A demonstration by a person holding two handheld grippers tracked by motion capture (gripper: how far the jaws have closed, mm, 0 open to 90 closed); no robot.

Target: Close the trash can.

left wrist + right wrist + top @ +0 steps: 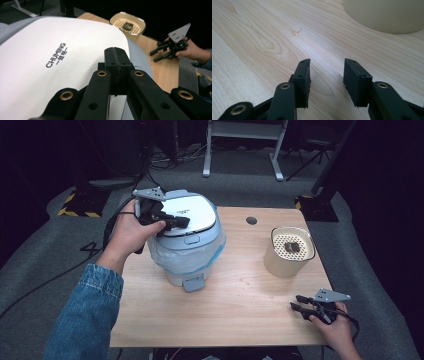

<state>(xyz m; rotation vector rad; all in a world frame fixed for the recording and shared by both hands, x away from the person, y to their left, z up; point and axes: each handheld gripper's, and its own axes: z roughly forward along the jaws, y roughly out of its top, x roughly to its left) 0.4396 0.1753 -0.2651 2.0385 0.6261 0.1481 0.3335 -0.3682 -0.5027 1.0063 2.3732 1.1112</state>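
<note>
A: Where is the left gripper [172, 221]?

B: It is over the white lid [192, 212] of the rice cooker [187, 245]. The rice cooker sits on the left part of the table [235, 295], with a clear bag around its body. In the left gripper view the two black pads are pressed flat together, right above the lid [62, 57]. Nothing is between them.

A: Is it touching the lid?

B: I cannot tell. It is very close to it.

A: And the right gripper [299, 304]?

B: It is low over the near right corner of the table. Its jaws are partly open, with a gap between the pads and only bare wood [274, 37] seen through it. It holds nothing.

A: What else is on the table?

B: A cream pot [289, 251] stands on the right side, well apart from the rice cooker. It has a tray with small holes inside, and something dark lies on that tray.
</note>
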